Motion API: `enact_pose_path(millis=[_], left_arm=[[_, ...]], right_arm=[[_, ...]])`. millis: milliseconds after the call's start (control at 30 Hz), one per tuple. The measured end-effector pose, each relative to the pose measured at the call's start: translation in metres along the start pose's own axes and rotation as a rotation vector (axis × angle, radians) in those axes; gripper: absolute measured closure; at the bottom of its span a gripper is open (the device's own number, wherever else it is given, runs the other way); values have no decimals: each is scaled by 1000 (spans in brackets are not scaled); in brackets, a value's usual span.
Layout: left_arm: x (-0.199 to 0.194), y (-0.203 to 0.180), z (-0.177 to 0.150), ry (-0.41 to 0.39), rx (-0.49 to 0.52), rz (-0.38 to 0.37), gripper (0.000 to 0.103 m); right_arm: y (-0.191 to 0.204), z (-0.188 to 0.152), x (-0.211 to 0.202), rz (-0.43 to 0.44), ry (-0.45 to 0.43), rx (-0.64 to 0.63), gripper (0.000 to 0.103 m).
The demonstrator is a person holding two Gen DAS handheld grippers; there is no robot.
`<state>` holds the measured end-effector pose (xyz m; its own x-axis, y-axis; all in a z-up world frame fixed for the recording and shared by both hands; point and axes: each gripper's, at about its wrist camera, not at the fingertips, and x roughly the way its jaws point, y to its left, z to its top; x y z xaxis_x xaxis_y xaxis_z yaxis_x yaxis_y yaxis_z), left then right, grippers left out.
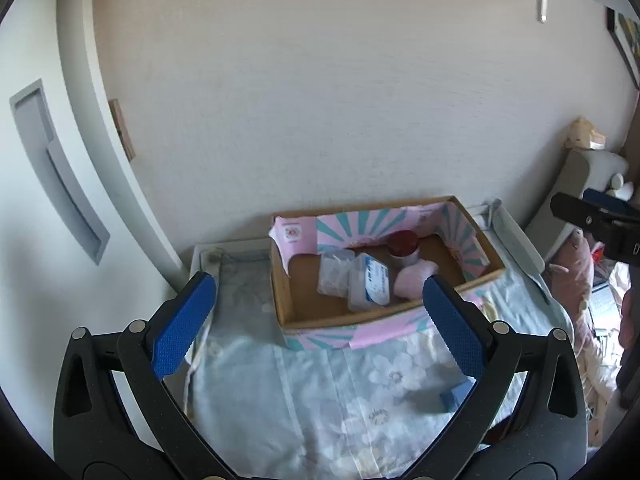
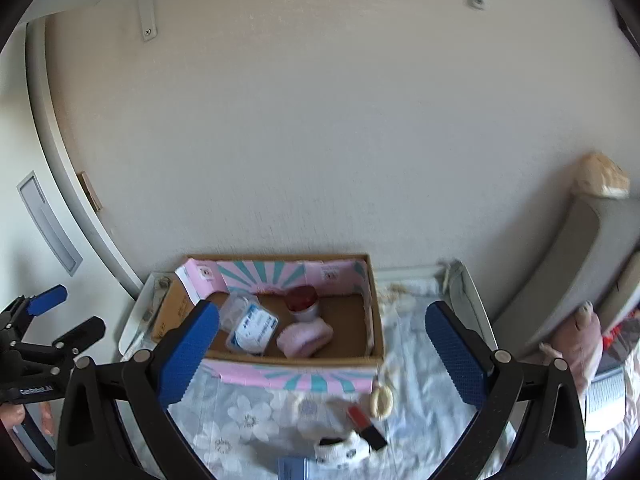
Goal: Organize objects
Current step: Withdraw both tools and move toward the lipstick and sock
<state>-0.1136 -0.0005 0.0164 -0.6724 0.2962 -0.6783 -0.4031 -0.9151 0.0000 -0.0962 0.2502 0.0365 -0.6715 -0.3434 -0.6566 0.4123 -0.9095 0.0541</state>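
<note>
A cardboard box (image 2: 374, 332) with pink-and-teal striped flaps sits on the floral cloth (image 2: 248, 412) of a small bench against the wall, its long axis running left to right along that wall. Inside lie a red-lidded jar (image 2: 301, 300) standing upright, a clear packet with a blue-printed label (image 2: 252, 328) lying flat with its long side angled toward the front left corner, and a pink pouch (image 2: 306, 338) just beside the jar.

In front of the box, on the cloth, a red-and-black lipstick tube (image 2: 366, 422) lies on its side, its red end pointing toward the box and its black end toward the camera. Near it are a pale ring-shaped band (image 2: 382, 400), a white patterned bundle (image 2: 344, 448) touching the tube's black end, and a blue box (image 2: 294, 468) at the bottom edge.

The right gripper (image 2: 322, 350) hovers above these things with its jaws spread wide and holding nothing; the lipstick tube lies between the fingers in this view, lower down. The left gripper (image 1: 320, 314) is likewise spread and empty (the cardboard box shows between its blue pads), off to the left of the right one.

A beige wall (image 2: 320, 140) rises behind the bench, with white shelf brackets (image 2: 146, 4) above and a grey chair (image 2: 576, 264) with a pink plush toy (image 2: 584, 340) to the right.
</note>
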Motion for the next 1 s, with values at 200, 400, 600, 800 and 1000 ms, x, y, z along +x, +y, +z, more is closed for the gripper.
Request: enact_pose_path(millis=[200,400,600,800,1000], left_arm=[[-10,-2,-9,-14,19,-25,0],[-13,0,-11,-9,-13,-59,0],[-28,-4,-11,-37,-36,-17,0],[-38,-9,-18,-42,-126,41,0],[-39,-28,-30,-28,-203,70,0]], right_arm=[[3,-11,-9,-19,4,13,0],[9,-10,-19,-28,0,-21,0],[6,-8,-29,40,-33,-60,0],[-8,-7,-29,125,-30,-128,0],[-34,-3,-32,163,-37,-230,0]])
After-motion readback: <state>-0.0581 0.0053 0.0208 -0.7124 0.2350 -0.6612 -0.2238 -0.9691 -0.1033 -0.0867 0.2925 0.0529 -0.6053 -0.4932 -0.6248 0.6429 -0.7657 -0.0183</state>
